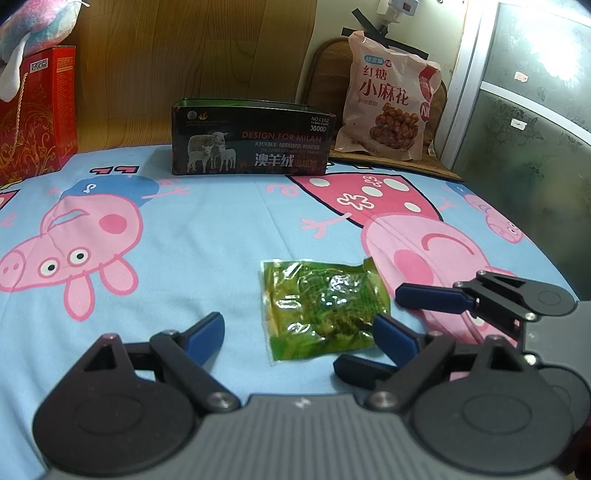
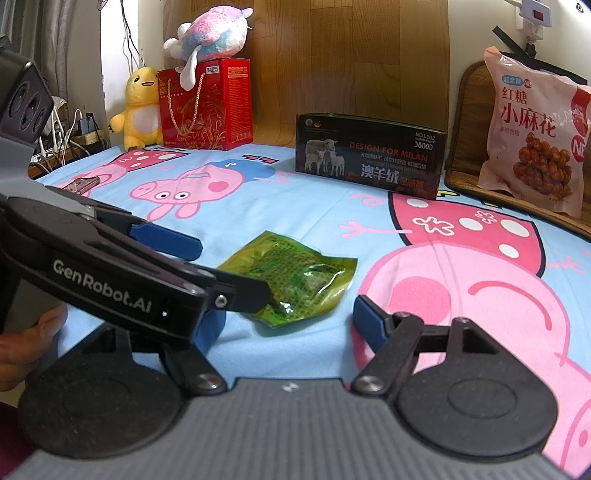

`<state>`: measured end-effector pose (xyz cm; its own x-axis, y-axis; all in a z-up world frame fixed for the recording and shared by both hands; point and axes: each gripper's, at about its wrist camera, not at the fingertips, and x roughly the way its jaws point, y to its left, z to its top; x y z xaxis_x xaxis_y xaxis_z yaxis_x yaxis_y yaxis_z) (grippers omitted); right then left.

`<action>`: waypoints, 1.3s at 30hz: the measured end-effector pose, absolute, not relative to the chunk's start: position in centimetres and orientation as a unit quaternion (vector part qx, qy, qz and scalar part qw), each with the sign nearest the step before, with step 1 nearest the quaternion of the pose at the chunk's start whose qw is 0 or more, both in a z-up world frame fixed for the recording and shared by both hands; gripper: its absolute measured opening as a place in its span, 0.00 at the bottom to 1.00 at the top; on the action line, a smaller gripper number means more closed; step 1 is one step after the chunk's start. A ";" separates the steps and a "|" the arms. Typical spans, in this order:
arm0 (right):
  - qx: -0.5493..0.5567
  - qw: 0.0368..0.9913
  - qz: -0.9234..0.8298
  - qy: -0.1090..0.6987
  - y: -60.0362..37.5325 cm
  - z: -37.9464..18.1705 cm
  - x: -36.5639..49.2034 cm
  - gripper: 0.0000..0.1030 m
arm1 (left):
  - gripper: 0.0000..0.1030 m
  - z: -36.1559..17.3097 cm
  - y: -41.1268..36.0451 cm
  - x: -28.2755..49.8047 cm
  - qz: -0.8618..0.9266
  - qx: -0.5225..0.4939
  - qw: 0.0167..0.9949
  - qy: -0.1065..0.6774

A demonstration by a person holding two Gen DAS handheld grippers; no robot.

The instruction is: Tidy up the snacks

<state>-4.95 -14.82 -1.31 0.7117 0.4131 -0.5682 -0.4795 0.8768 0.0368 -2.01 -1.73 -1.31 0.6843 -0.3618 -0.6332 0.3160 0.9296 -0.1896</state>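
Note:
A green snack packet (image 1: 323, 308) lies flat on the cartoon pig bedsheet; it also shows in the right wrist view (image 2: 295, 282). My left gripper (image 1: 299, 332) is open, its fingers on either side of the packet's near end, just above the sheet. My right gripper (image 2: 288, 325) is open and empty just behind the packet. It shows at the right of the left wrist view (image 1: 384, 328). A dark open-topped box (image 1: 251, 140) stands at the back of the bed, also in the right wrist view (image 2: 369, 157). A pink bag of twisted snacks (image 1: 388, 99) leans behind it on the right.
A red gift bag (image 2: 207, 107) with a plush toy (image 2: 210, 33) on top stands at the back left, next to a yellow plush (image 2: 138, 107). A woven mat (image 2: 465, 129) lies under the pink bag. A wooden headboard (image 1: 184, 55) runs behind.

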 end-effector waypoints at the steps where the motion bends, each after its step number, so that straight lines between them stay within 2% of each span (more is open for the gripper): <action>1: -0.057 0.923 0.242 0.293 -14.8 -1.3 -5.0 0.76 | 0.88 -1.3 -1.8 -2.1 -0.184 -0.033 0.917 0.352; 39: -0.062 0.923 0.242 0.294 -14.7 -1.3 -5.0 0.76 | 0.91 -1.3 -1.9 -2.1 -0.185 -0.036 0.917 0.350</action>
